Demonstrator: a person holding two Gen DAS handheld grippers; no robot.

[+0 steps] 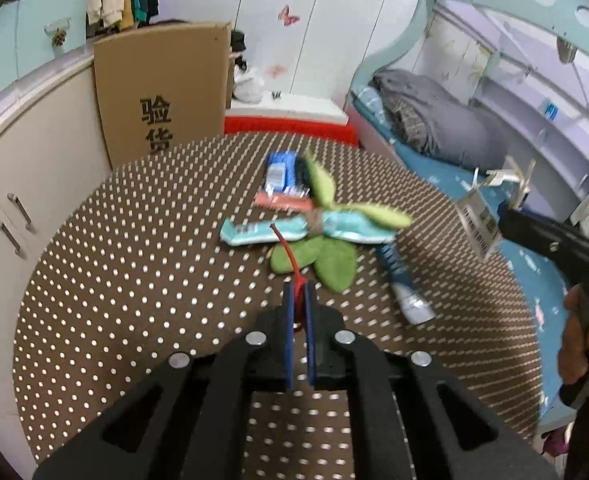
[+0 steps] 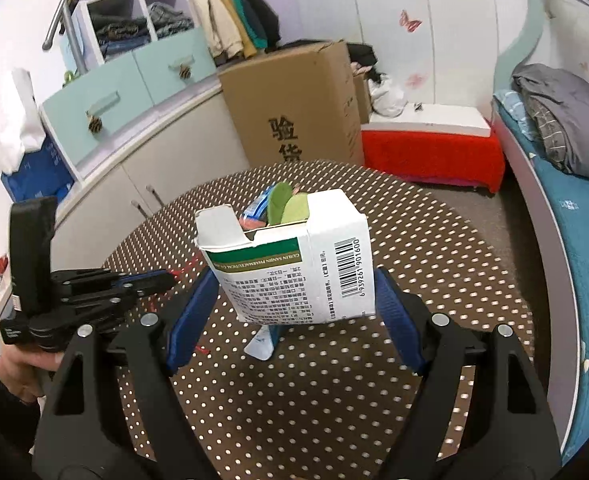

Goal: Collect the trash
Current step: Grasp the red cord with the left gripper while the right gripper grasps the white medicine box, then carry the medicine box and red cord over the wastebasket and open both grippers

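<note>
A red string (image 1: 288, 254) is being pinched in the closed left gripper (image 1: 300, 300), its length running ahead toward the green peels (image 1: 326, 260). A white carton (image 2: 294, 264) is being clamped, raised, by the right gripper (image 2: 294, 300).

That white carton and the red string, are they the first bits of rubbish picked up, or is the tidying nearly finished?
Early days. No bin or collected pile is in view. In hand: the right gripper carries the white carton above the table, and the left gripper is shut on the red string. Left on the table: green leaf-shaped scraps, a teal wrapper, a blue packet and a blue tube.
</note>
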